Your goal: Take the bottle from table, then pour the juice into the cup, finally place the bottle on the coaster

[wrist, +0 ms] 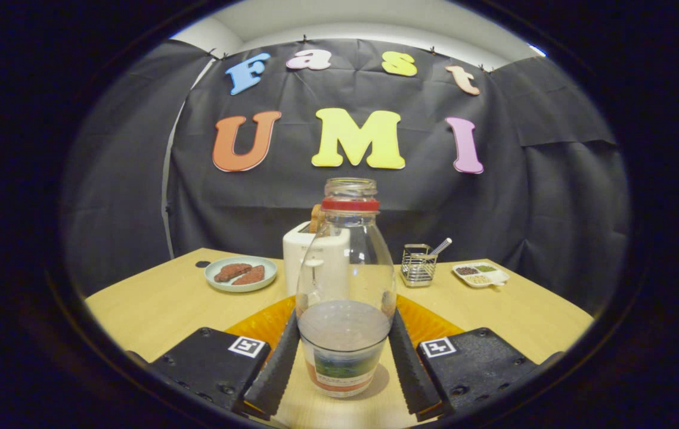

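Bottle (345,286) upright on table (154,304), capless, part full, pinched low between gripper (344,363) fingers, orange coaster (262,325) just behind. Risk: juice slopping out if tilted early or slipping in grip.

The bottle (345,262) is clear, glossy glass or plastic with a paper-like label low on it, standing between ribbed, matt fingers (276,372) that touch its sides. The worktop (154,304) looks like smooth, pale wood. At centre right, a shiny wire-metal basket (418,265); centre, a smooth glossy toaster (306,256). The wall (542,208) is creased matt cloth.
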A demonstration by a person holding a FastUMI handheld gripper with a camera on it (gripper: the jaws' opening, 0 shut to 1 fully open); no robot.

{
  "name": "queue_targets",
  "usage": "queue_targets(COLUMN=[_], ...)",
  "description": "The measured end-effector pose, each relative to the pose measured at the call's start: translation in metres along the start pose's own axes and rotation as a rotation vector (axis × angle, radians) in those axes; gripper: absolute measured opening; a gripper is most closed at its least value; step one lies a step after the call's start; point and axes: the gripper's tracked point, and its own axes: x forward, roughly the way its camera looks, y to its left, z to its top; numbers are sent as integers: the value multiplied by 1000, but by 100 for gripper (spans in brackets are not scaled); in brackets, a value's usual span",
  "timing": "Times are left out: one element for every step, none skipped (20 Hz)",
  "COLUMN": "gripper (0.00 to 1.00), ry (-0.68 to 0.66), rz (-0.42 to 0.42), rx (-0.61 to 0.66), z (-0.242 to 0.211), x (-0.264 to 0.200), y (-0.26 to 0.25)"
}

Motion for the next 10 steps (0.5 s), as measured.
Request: queue_targets(gripper=[80,80,81,81,81,81,83,84,89,95], ry=[-10,-28,-34,-26,-14,-10,-16,-17,-14,-9], rz=[-14,-26,-41,-46,-38,-49,-54,-54,-50,-49], rx=[1,2,-1,-8,-9,-14,-10,2,16,24], z=[0,-2,-4,-12,-19,-22,-22,-23,-24,-25], x=[6,9,12,14,16,15,15,13,14,13], y=[-3,-5,-8,-10,-7,-10,-11,-12,-11,-10])
